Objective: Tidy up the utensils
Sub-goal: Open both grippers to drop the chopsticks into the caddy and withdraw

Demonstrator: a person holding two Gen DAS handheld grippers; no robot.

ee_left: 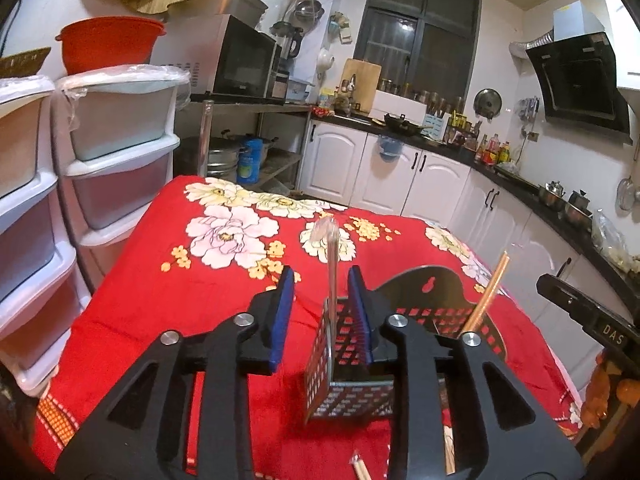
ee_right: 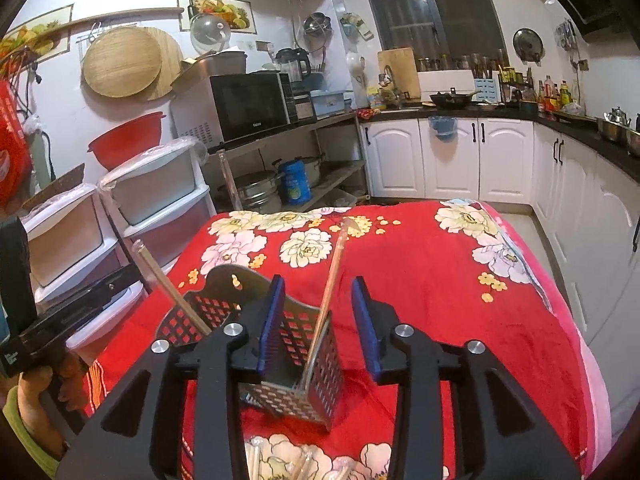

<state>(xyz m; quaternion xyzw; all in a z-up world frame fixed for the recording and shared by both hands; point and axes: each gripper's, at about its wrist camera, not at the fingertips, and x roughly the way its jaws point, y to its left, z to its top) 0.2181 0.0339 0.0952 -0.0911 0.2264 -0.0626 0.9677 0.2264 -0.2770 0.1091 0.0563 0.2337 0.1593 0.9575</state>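
A black perforated utensil holder [ee_left: 348, 376] stands on the red flowered cloth; it also shows in the right wrist view [ee_right: 308, 364]. A wrapped chopstick pair [ee_left: 333, 276] stands in its left compartment, also visible in the right wrist view [ee_right: 328, 304]. Another wooden pair [ee_left: 488, 296] leans in the far compartment, seen too in the right wrist view [ee_right: 172, 292]. My left gripper [ee_left: 322, 316] is open, its right finger inside the holder. My right gripper [ee_right: 318, 324] is open and empty, straddling the holder's right wall. More wrapped chopsticks [ee_right: 300, 464] lie at the near edge.
White plastic drawer units [ee_left: 116, 152] stand left of the table. A metal shelf with a microwave [ee_left: 240, 60] is behind. White cabinets with a cluttered black counter [ee_left: 500, 168] run along the right. Loose chopstick ends [ee_left: 360, 468] lie near me.
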